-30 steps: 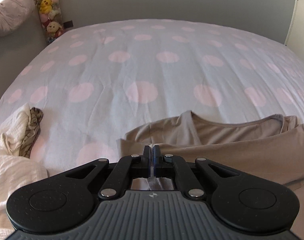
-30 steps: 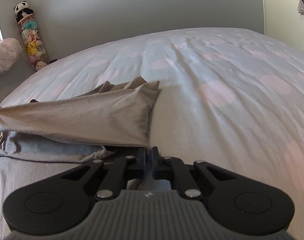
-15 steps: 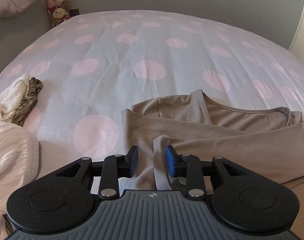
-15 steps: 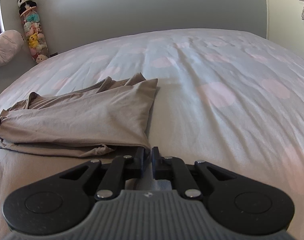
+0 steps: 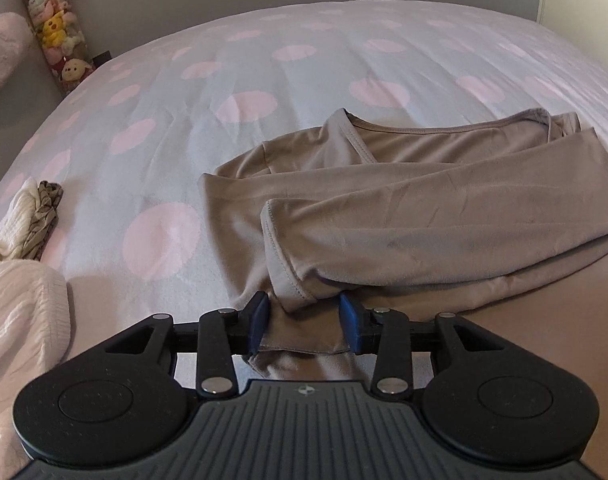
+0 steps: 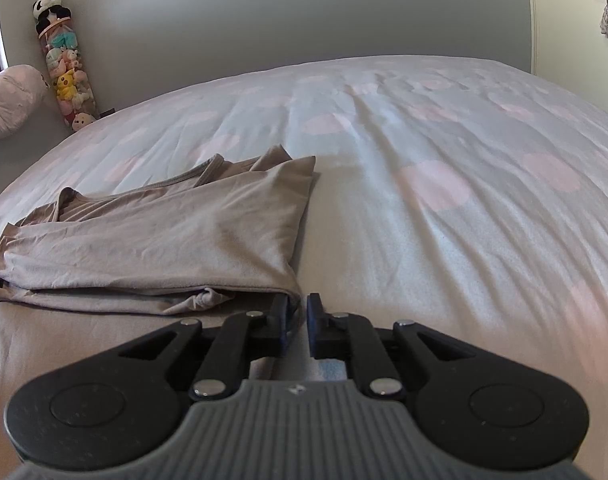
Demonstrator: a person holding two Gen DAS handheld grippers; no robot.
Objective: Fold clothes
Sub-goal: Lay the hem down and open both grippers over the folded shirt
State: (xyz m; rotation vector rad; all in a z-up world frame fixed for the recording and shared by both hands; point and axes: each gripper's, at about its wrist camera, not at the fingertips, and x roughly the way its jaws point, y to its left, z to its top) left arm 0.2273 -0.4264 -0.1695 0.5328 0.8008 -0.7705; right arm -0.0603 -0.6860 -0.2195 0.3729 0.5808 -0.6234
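A taupe long-sleeved shirt (image 5: 424, 208) lies on the dotted bed cover (image 5: 243, 80), one sleeve folded across its body. The sleeve's cuff (image 5: 287, 280) rests just ahead of my left gripper (image 5: 304, 308). Its jaws are apart and closing, with loose shirt fabric between them and the pads not pressing on it. In the right wrist view the same shirt (image 6: 163, 240) lies flat to the left. My right gripper (image 6: 297, 308) sits at its near right corner. Its jaws are opening with a narrow gap, and the fabric edge lies beside the left finger (image 6: 281, 320).
A white knit garment (image 5: 19, 320) and a cream and patterned cloth (image 5: 39, 216) lie at the bed's left edge. A tube of plush toys (image 6: 65, 76) and a pillow (image 6: 11, 96) stand at the far left. A door (image 6: 576, 20) is at the right.
My left gripper went from shut on the sleeve to open, and sank toward the bed. The sleeve, lifted before, now lies flat across the shirt. My right jaws have parted slightly.
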